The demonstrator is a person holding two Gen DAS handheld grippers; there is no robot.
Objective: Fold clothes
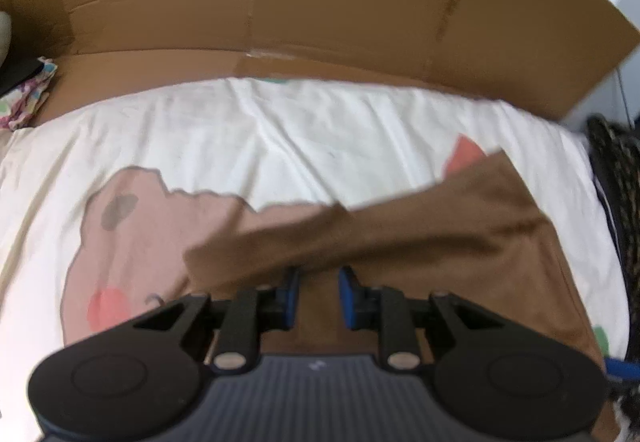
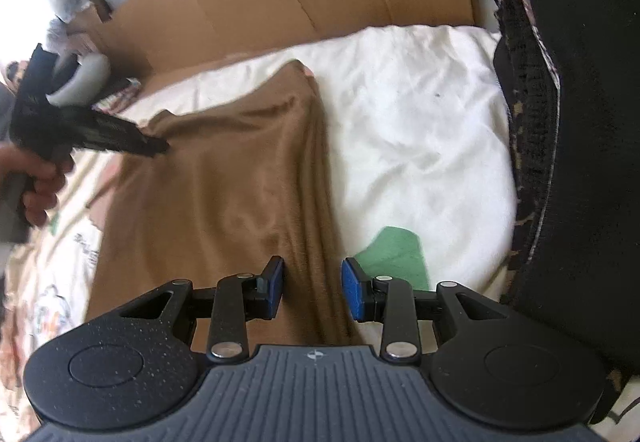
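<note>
A soft brown cloth garment (image 2: 224, 181) is lying spread on the white printed bed sheet (image 2: 408, 129). Left tongs (image 1: 318, 296) and right tongs (image 2: 313, 290) are being held spread, pinching nothing. Edges should be gripped squarely and creases smoothed.

A bed with a cream printed sheet (image 1: 280, 137) carries a brown garment (image 2: 224, 193) spread across its middle, cardboard (image 1: 320, 1) standing just behind the garment and a black cushion (image 2: 580, 161) to its right.

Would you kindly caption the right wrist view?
Open right hand-held gripper above brown garment on white bedding.
</note>
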